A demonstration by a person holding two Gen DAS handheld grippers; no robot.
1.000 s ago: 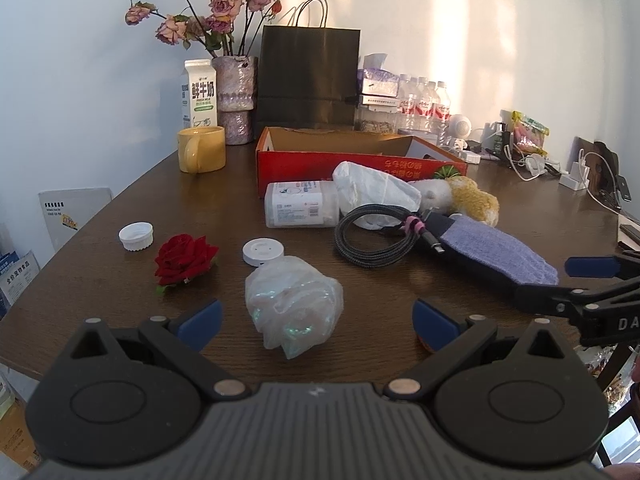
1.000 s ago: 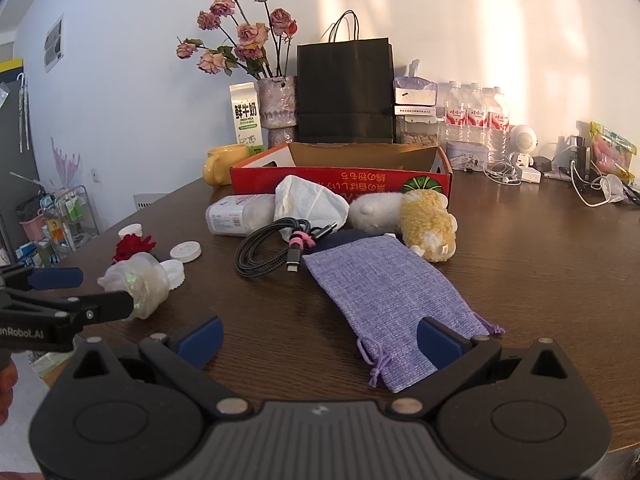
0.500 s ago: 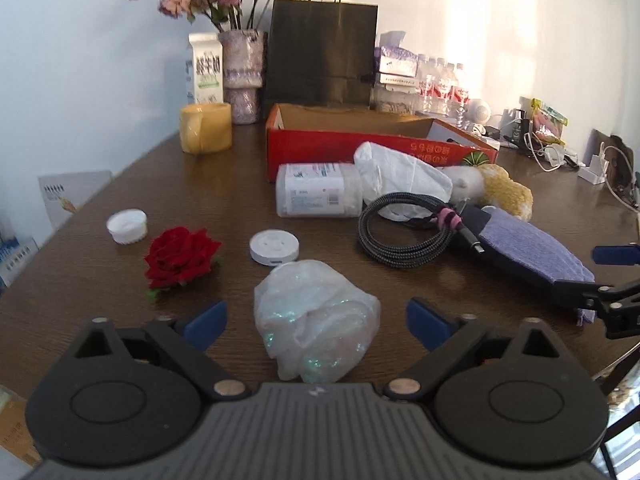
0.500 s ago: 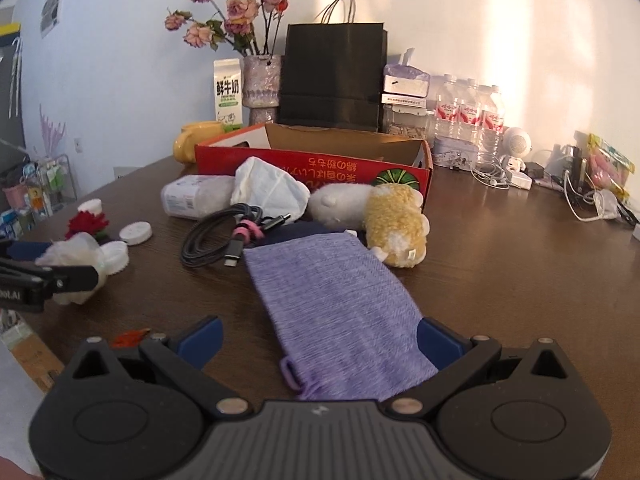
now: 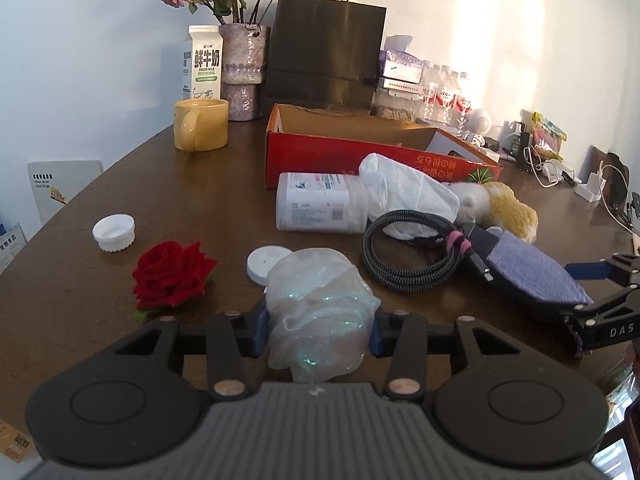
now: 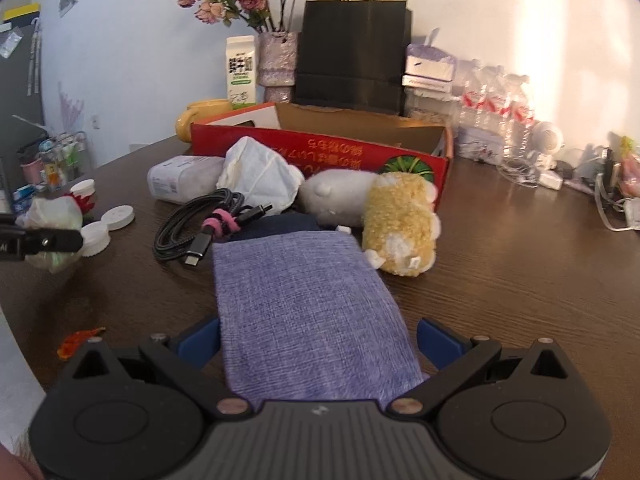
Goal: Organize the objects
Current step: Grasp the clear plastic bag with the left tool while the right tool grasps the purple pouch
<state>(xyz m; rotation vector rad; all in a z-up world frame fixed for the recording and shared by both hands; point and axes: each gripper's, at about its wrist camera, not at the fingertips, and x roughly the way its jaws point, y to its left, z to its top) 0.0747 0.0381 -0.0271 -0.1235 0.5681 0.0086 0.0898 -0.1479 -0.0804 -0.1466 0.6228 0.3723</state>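
My left gripper point(image 5: 316, 330) is shut on a crumpled clear plastic bag point(image 5: 320, 312) at the table's near edge; the bag also shows in the right wrist view point(image 6: 52, 220). My right gripper point(image 6: 318, 340) is open, its blue fingers on either side of the near end of a purple cloth pouch point(image 6: 308, 312) that lies flat; the pouch also shows in the left wrist view point(image 5: 532, 272). Behind lie a coiled black cable point(image 6: 200, 228), a white mask point(image 6: 260, 176), a white bottle on its side point(image 5: 320, 208), a plush toy point(image 6: 396, 220) and an open red cardboard box point(image 6: 320, 148).
A red rose point(image 5: 172, 276), a white cap point(image 5: 114, 232) and a white disc point(image 5: 264, 262) lie at the left. A yellow mug point(image 5: 200, 130), milk carton point(image 5: 204, 64), flower vase point(image 5: 244, 72), black paper bag point(image 5: 324, 52) and water bottles point(image 6: 496, 100) stand at the back.
My left gripper moved forward and closed on the plastic bag. My right gripper moved forward so that the purple pouch now lies between its open fingers.
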